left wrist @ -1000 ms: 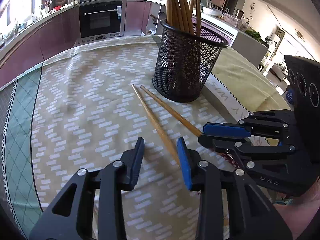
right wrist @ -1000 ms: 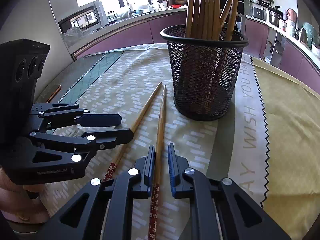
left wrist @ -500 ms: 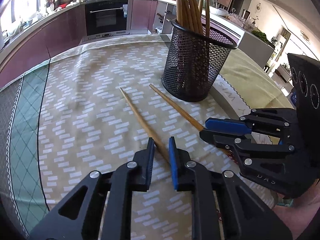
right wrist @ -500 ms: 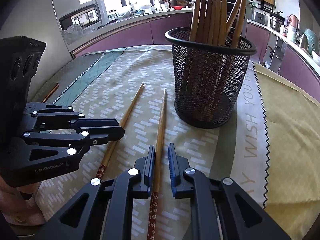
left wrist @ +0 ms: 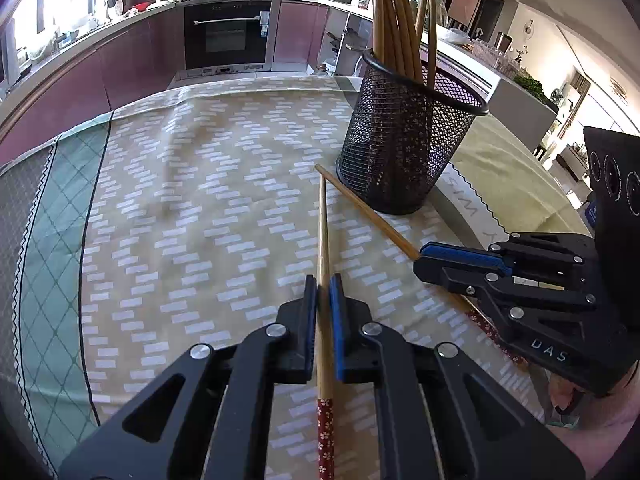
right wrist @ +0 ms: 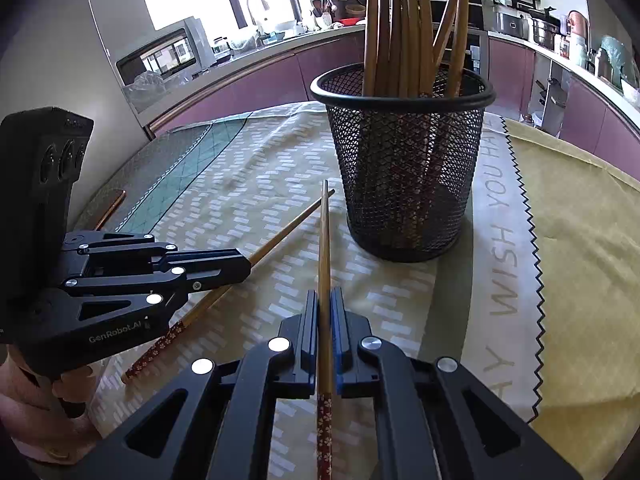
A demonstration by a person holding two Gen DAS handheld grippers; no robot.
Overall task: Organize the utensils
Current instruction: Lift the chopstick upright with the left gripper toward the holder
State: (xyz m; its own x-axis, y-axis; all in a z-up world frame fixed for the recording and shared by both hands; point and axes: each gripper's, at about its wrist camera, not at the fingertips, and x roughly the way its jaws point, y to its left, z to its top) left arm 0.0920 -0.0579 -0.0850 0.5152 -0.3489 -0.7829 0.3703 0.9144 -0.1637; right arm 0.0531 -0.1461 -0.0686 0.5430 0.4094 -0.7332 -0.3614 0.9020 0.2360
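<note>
Two bamboo chopsticks with red flowered ends lie on the tablecloth in front of a black mesh holder [left wrist: 400, 152] [right wrist: 404, 168] that stands upright with several chopsticks [right wrist: 400, 20] in it. My left gripper [left wrist: 323, 284] is closing tight on the left chopstick [left wrist: 322, 220], pads pressing its shaft; its tip points toward the holder's base. My right gripper [right wrist: 325, 296] is shut on the right chopstick [right wrist: 325, 232] in the same way. Each gripper also shows in the other's view: the right gripper [left wrist: 424, 260] and the left gripper [right wrist: 240, 266]. The two tips nearly cross near the holder.
A patterned beige and green tablecloth [left wrist: 180, 208] covers the round table, with a lettered yellow cloth [right wrist: 580, 260] to the right. A copper-edged flat object [right wrist: 110, 208] lies at the table's left edge. A person's hand [right wrist: 36, 400] holds the left gripper. Kitchen counters and an oven [left wrist: 228, 36] stand behind.
The left jaws went from wide open to shut on the left chopstick, which swung into line with the fingers. The right jaws tightened on their chopstick.
</note>
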